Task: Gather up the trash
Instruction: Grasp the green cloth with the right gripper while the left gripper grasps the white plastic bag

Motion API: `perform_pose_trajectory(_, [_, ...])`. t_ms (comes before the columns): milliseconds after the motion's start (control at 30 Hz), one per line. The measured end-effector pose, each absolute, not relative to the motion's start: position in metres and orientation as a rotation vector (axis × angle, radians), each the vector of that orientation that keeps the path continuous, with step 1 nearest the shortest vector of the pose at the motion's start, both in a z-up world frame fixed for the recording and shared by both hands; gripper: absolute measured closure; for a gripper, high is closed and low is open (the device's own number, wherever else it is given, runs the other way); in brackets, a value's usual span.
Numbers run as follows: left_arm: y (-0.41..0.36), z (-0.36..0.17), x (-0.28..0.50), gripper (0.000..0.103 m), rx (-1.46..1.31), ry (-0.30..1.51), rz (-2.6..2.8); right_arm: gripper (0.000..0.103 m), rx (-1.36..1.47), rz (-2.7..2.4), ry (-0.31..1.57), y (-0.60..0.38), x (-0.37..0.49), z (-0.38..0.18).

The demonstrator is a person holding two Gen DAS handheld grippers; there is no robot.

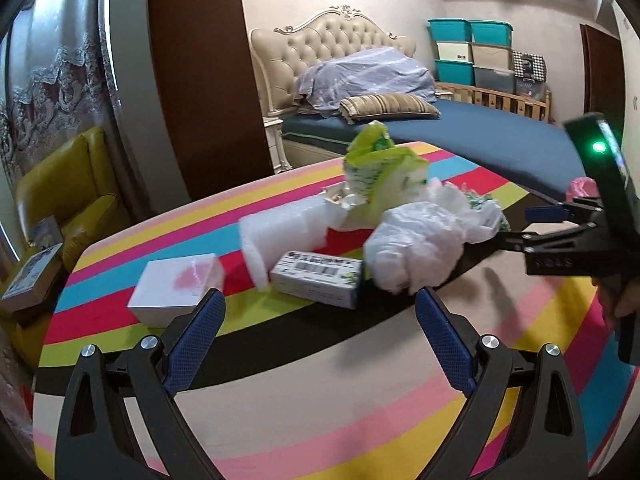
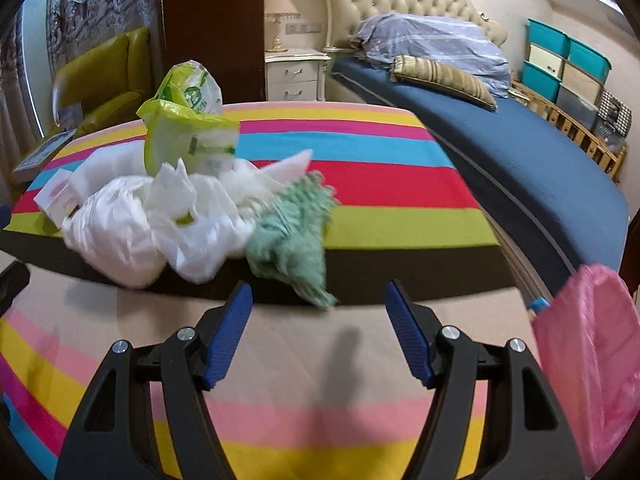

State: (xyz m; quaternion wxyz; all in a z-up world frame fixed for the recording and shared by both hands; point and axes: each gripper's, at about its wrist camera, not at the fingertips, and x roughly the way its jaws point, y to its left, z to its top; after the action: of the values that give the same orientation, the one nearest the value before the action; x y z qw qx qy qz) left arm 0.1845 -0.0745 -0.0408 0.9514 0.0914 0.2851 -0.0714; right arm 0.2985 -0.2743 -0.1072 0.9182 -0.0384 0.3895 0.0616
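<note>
Left tool (image 1: 318,312) and right tool (image 2: 318,306), both spread wide and holding nothing, hovered over the striped desk (image 2: 360,364); trash lay heaped mid-desk: crumpled white plastic bag (image 2: 132,236), green rag (image 2: 292,232), green-white packet (image 2: 188,140), barcoded box (image 1: 316,280), white box (image 1: 176,288); pink bag (image 2: 588,364) at right

A home bedroom: tufted headboard (image 2: 404,0), blue-sheeted bed (image 2: 520,160), bedside lamp (image 2: 277,16), stacked storage bins (image 1: 472,52).
</note>
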Motion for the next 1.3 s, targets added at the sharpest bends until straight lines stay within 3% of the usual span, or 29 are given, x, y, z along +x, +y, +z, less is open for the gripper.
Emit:
perform_pose_trajectory(133, [-0.071,-0.042,0.187,0.013,0.159,0.597,-0.162,0.042,-0.072,0.134,0.836,-0.266,0.323,-0.111])
perform_pose_trajectory(167, [-0.071,-0.042,0.188,0.013,0.156,0.600,-0.166,0.050,-0.067,0.142,0.841,-0.266,0.327,-0.112])
perform_pose_trajectory(200, [-0.071,-0.042,0.188,0.013,0.154,0.602,-0.169,0.066,-0.057,0.163,0.849,-0.265,0.330,-0.112])
perform_pose_trajectory(233, [-0.072,-0.042,0.188,0.013,0.153,0.604,-0.174,0.073,-0.047,0.180,0.856,-0.265,0.330,-0.112])
perform_pose_trajectory(367, [-0.076,-0.042,0.189,0.013,0.149,0.609,-0.201,0.082,-0.080,0.189,0.795,-0.265,0.308,-0.102])
perform_pose_trajectory(833, [-0.145,-0.052,0.238,0.014,0.254,0.664,-0.324,0.083,0.018,0.149,0.691,-0.311,0.215,-0.095])
perform_pose_trajectory(933, [-0.159,-0.059,0.246,0.024,0.297,0.679,-0.338,0.083,0.024,0.141,0.682,-0.314,0.204,-0.097])
perform_pose_trajectory(1000, [-0.164,-0.061,0.247,0.050,0.307,0.681,-0.360,0.083,0.028,0.135,0.674,-0.315,0.198,-0.097])
perform_pose_trajectory(1067, [-0.170,-0.062,0.242,0.059,0.320,0.671,-0.389,0.083,0.034,0.132,0.663,-0.316,0.191,-0.096])
perform_pose_trajectory(1300, [-0.165,-0.054,0.218,0.063,0.277,0.633,-0.442,0.082,0.047,0.132,0.637,-0.315,0.173,-0.094])
